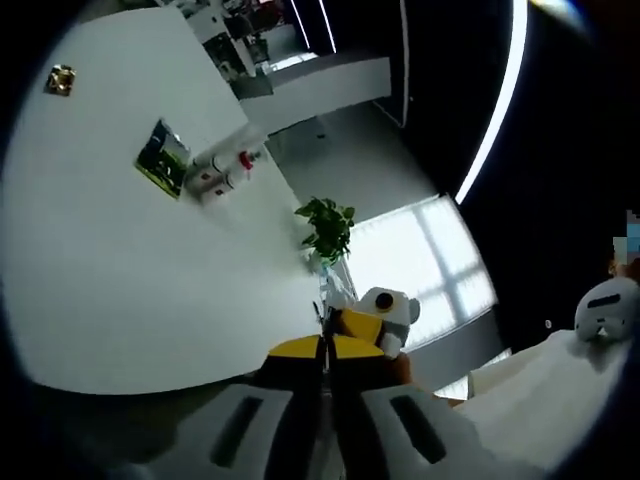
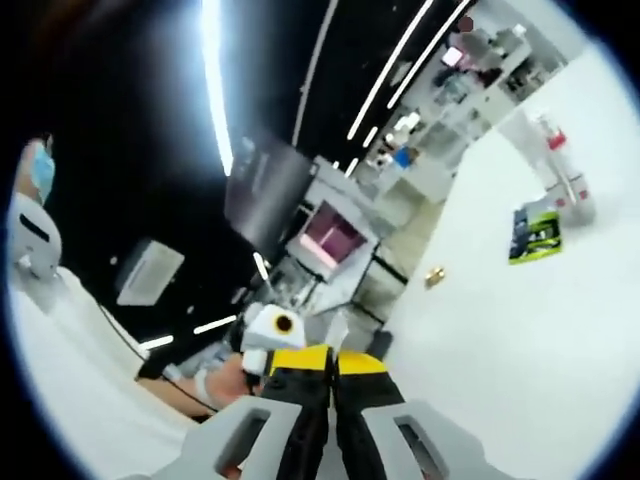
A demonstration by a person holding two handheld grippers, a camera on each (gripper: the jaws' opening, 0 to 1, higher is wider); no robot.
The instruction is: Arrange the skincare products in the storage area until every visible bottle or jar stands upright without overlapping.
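Both tools clenched, jaws together, gripping nothing — left tool (image 1: 325, 350), right tool (image 2: 333, 362). Bottles (image 1: 225, 172) lie upper left on white desk (image 1: 120, 280) beside green packet (image 1: 162, 158).

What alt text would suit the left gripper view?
The left gripper, jaws shut and empty, is tilted over a white table. Far off on it lie white bottles beside a green packet; a potted plant stands nearer.

The right gripper (image 2: 333, 372) rises from the bottom with its yellow-tipped jaws pressed together, holding nothing. It is tilted away from the white table (image 2: 500, 340). Far off on the table stand a few white bottles (image 2: 562, 170) beside a green and black packet (image 2: 534, 234). A small gold item (image 2: 434, 275) sits nearer.
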